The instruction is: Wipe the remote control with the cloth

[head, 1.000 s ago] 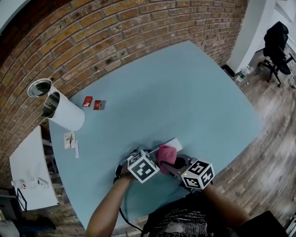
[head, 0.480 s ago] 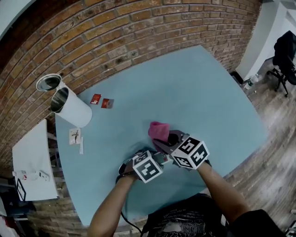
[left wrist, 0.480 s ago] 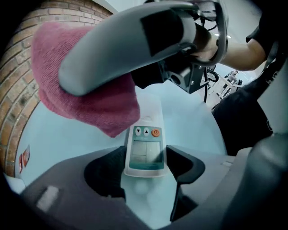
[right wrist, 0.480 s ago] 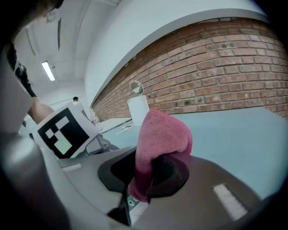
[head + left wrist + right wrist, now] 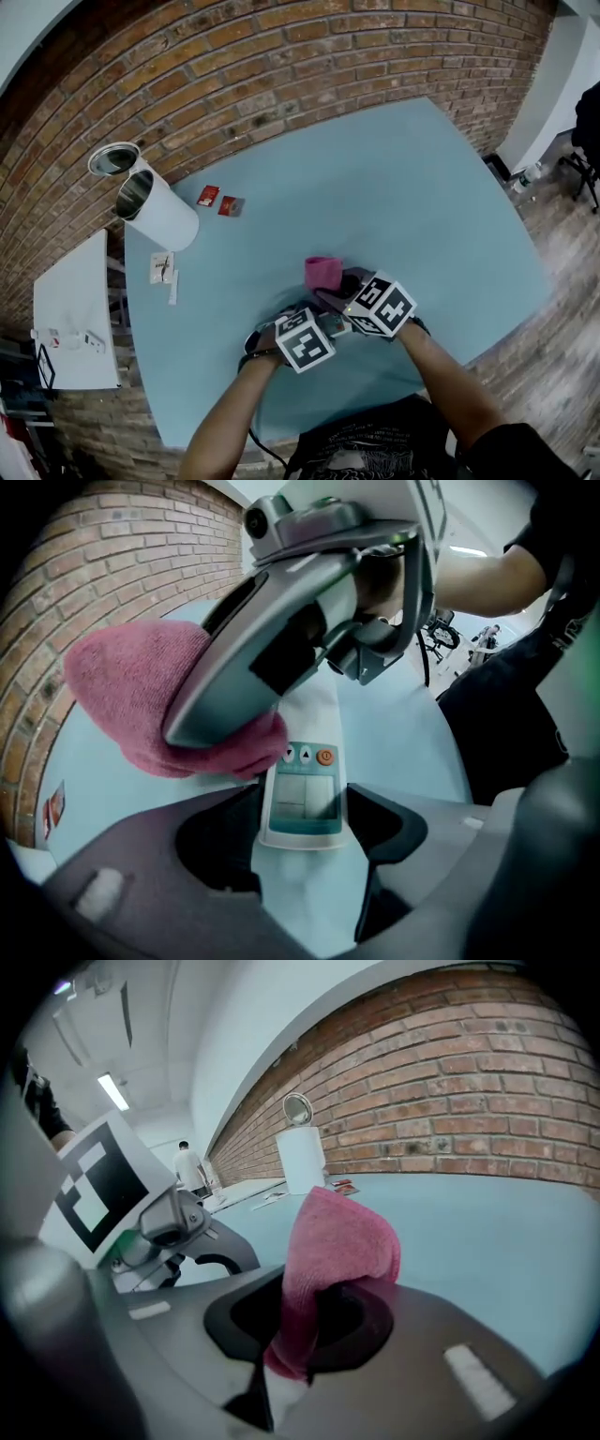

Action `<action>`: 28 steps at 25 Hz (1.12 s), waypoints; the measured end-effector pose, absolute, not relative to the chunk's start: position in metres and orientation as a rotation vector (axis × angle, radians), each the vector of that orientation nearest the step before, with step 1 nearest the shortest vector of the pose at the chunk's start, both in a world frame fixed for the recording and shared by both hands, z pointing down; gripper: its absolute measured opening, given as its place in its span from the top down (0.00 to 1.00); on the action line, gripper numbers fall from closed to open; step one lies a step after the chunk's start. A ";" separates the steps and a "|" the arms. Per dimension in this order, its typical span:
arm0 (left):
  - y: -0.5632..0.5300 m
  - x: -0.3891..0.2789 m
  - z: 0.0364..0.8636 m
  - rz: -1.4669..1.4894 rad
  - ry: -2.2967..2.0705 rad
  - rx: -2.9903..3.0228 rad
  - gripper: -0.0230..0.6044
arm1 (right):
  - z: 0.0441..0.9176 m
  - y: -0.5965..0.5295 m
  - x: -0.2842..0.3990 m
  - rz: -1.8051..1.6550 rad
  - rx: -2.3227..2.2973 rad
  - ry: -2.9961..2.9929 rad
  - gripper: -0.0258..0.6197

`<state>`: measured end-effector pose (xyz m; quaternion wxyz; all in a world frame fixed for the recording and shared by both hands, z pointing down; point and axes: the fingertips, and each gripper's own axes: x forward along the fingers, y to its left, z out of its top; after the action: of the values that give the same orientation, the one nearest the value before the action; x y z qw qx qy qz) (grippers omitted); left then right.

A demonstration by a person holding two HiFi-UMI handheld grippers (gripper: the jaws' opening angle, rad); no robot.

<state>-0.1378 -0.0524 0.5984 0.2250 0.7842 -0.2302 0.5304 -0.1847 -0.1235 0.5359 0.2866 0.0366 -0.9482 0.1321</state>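
My left gripper (image 5: 302, 810) clamps the white plastic remote control (image 5: 302, 785), arrow keys (image 5: 296, 755) and orange button (image 5: 324, 756) just beyond; my right gripper (image 5: 314, 1326) pinches the pink fuzzy cloth (image 5: 339, 1241).

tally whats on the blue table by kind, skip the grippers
remote control: 1
pink cloth: 1
red packets: 2
white canister: 1
white paper slips: 2
total: 7
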 end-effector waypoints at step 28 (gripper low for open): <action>-0.052 -0.142 0.601 1.559 -0.625 2.052 0.51 | 0.536 -0.184 -0.099 0.536 0.283 -2.566 0.86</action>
<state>-0.1418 -0.0522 0.6014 0.2427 0.7507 -0.2286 0.5703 -0.0988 -0.1840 0.5360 0.2496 0.1040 -0.9424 0.1967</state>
